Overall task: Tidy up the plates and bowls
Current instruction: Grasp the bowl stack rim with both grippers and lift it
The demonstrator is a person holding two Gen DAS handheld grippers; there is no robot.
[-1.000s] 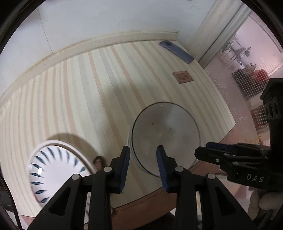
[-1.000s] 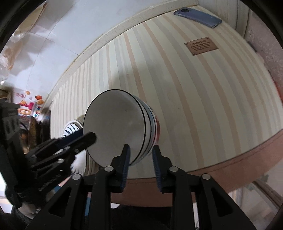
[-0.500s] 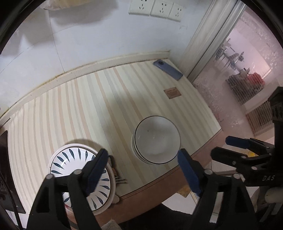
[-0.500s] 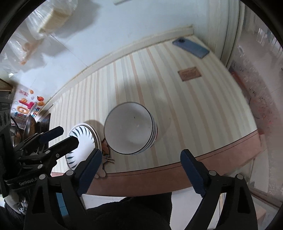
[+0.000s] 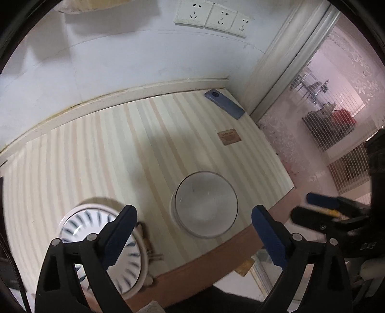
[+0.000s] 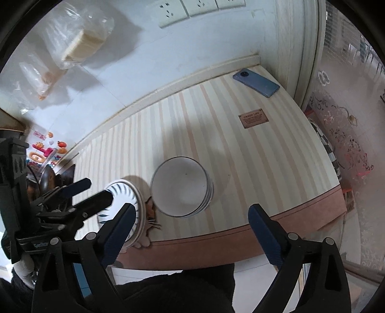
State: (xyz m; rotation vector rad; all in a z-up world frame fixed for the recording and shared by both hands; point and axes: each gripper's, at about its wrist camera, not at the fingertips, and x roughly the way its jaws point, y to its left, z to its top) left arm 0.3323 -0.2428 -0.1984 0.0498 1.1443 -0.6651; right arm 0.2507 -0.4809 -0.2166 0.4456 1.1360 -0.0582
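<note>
Left wrist view: left gripper (image 5: 193, 231) spread wide, holding nothing. Stacked bowls (image 5: 204, 208) near table (image 5: 101, 154) front edge; patterned plate (image 5: 101, 250) left. Phone (image 5: 224, 104) far right, by wall sockets (image 5: 211, 19).

Right wrist view: right gripper (image 6: 190, 232) spread, empty. Bowls (image 6: 181, 186) beside plate (image 6: 126, 204); brown label (image 6: 253, 118) on striped surface.

One bowl stack (image 6: 182, 186), one plate stack (image 6: 125, 204), one phone (image 6: 256, 82).
</note>
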